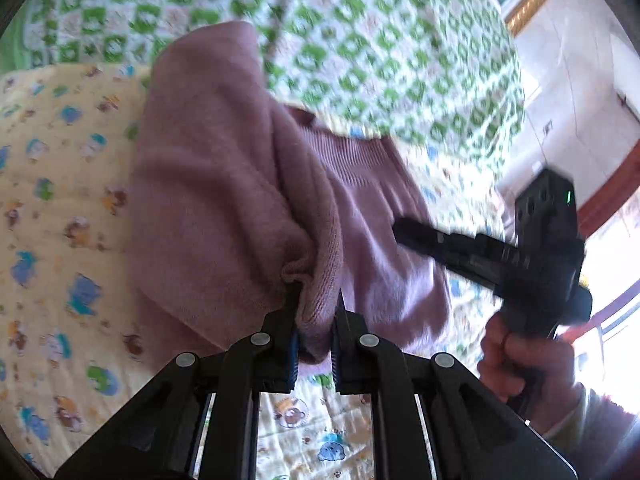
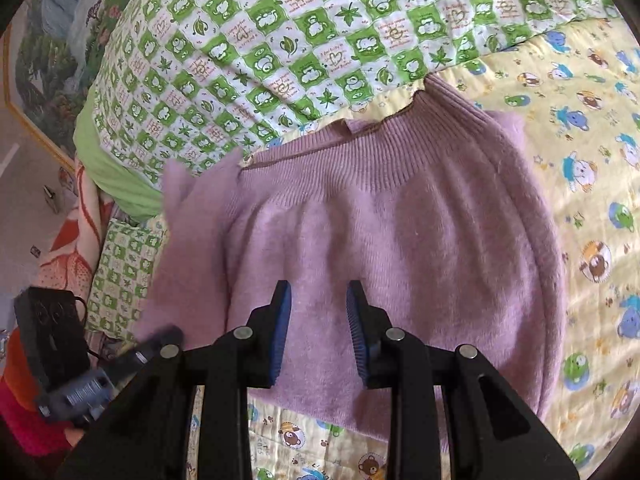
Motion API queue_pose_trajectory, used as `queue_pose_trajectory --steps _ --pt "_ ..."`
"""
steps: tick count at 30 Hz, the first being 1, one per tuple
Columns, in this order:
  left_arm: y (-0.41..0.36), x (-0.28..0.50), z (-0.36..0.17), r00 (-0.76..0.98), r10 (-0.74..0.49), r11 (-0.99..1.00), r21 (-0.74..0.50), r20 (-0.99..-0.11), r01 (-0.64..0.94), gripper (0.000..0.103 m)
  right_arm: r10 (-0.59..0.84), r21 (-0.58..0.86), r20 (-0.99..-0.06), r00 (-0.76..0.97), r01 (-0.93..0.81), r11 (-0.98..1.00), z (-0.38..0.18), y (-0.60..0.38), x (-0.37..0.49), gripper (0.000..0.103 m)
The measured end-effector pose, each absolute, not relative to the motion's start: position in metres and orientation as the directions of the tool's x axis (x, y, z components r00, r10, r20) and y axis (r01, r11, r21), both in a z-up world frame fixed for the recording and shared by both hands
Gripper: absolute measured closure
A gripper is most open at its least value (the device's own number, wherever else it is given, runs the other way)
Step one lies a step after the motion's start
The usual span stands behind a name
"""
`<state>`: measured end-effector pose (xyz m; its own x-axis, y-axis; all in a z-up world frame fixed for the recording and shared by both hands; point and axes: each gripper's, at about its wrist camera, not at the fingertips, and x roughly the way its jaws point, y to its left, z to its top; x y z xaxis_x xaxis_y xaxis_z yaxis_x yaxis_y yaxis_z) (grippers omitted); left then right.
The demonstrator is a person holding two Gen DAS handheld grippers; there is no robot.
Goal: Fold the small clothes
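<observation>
A small pink knit sweater (image 2: 400, 232) lies on a yellow cartoon-print quilt (image 2: 592, 208), ribbed band toward the far side. My left gripper (image 1: 318, 300) is shut on a bunched edge of the sweater (image 1: 224, 184) and holds that part lifted and folded over. It shows blurred at the left of the right wrist view (image 2: 168, 332), with the lifted flap (image 2: 192, 216) above it. My right gripper (image 2: 319, 292) is open and empty, just above the sweater's middle. In the left wrist view the right gripper (image 1: 404, 229) reaches over the sweater from the right, hand behind it.
A green-and-white checked quilt (image 2: 320, 20) is bunched along the far side of the bed. A framed landscape picture (image 2: 44, 52) and floor lie to the left. A white wall with a gold strip (image 1: 560, 60) is at the right.
</observation>
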<state>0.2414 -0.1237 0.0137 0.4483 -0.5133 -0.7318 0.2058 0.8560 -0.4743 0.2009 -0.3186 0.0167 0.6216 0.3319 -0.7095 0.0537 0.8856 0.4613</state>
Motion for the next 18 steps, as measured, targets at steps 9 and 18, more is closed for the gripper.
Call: queue_pose_trajectory --steps 9,18 --pt "-0.126 0.247 -0.013 0.401 -0.523 0.85 -0.497 -0.752 0.177 0.093 0.445 0.53 -0.686 0.576 -0.025 0.848 0.005 -0.312 0.261 0.045" --pt "-0.117 0.249 -0.014 0.398 -0.524 0.848 -0.504 -0.753 0.163 0.093 0.532 0.564 -0.699 0.478 -0.088 0.821 -0.019 -0.267 0.353 0.045"
